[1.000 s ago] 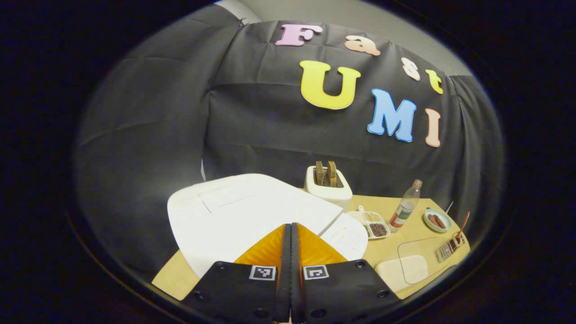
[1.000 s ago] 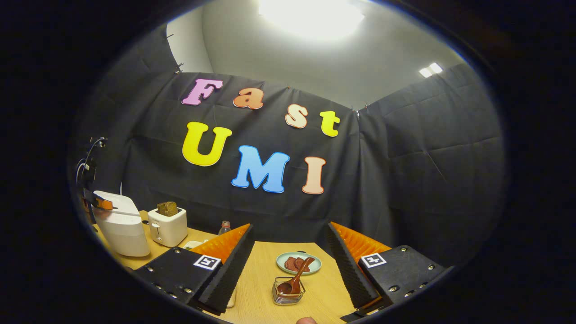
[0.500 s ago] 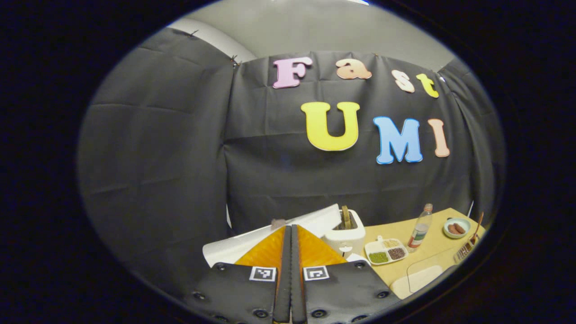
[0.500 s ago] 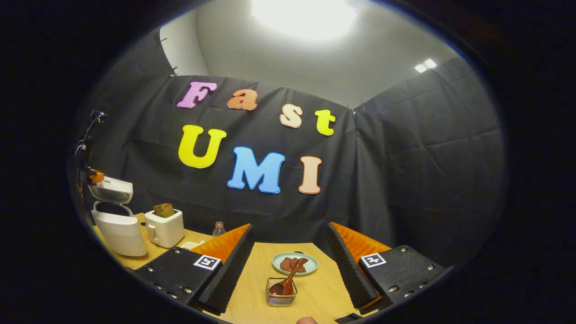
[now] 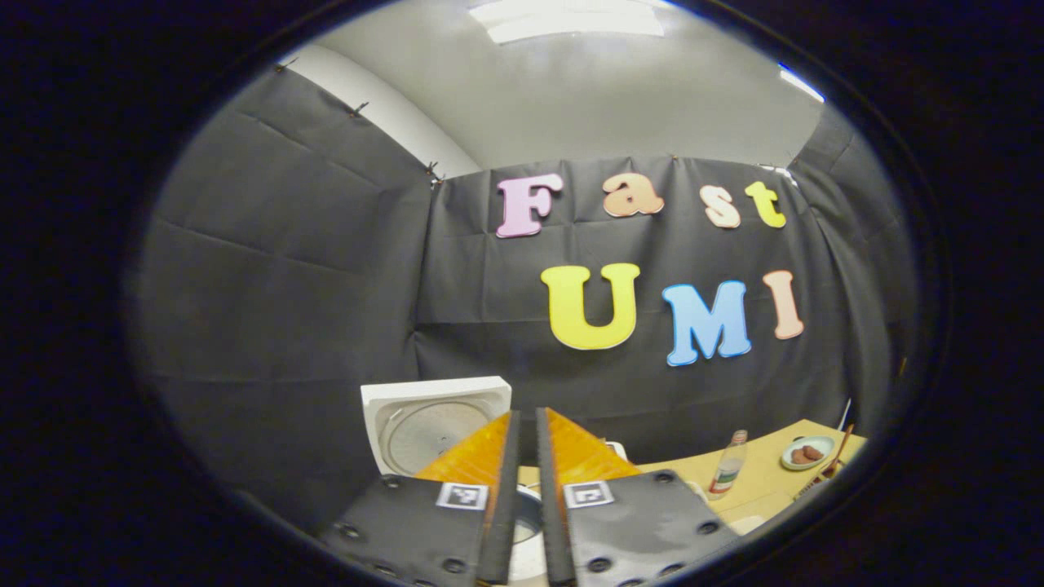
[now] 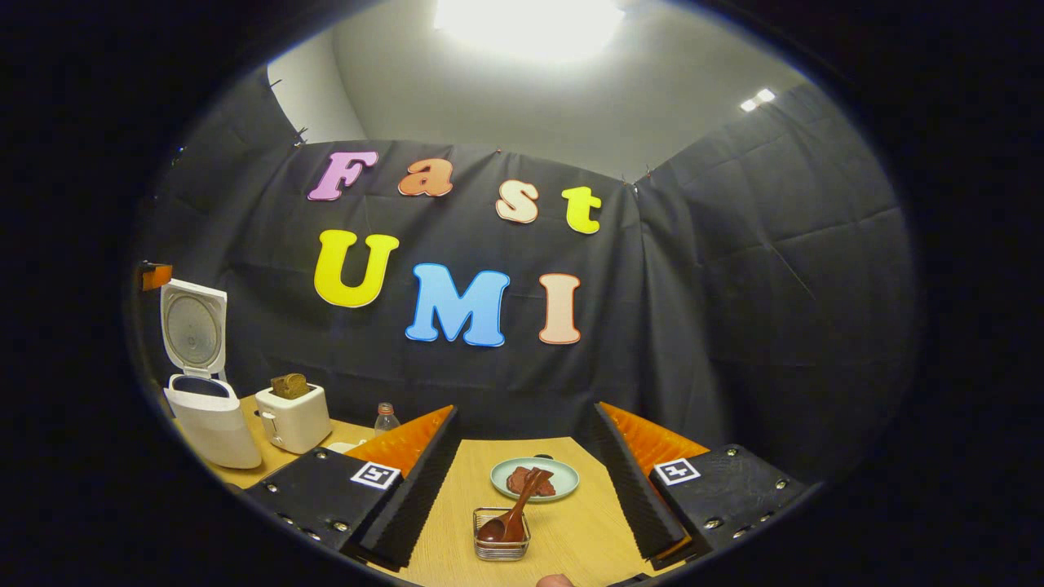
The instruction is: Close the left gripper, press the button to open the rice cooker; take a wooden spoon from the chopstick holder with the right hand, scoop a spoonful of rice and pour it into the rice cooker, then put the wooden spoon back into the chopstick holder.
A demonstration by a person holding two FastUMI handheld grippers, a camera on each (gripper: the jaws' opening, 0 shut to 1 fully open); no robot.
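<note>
**Lid released, spoon next**

We are seeing the rice cooker [image 6: 208,408] lid now standing upright, sprung since a second ago; our left gripper [image 5: 522,497] is parting slightly, our right gripper [image 6: 526,481] spreading toward the wooden spoon [image 6: 512,509] in the chopstick holder [image 6: 501,545]

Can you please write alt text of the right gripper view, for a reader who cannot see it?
The right gripper is open above a wooden table, with a wooden spoon standing in a wire chopstick holder between its fingers. Behind the holder lies a plate. Far left, a white rice cooker stands with its lid up, next to a toaster.
</note>
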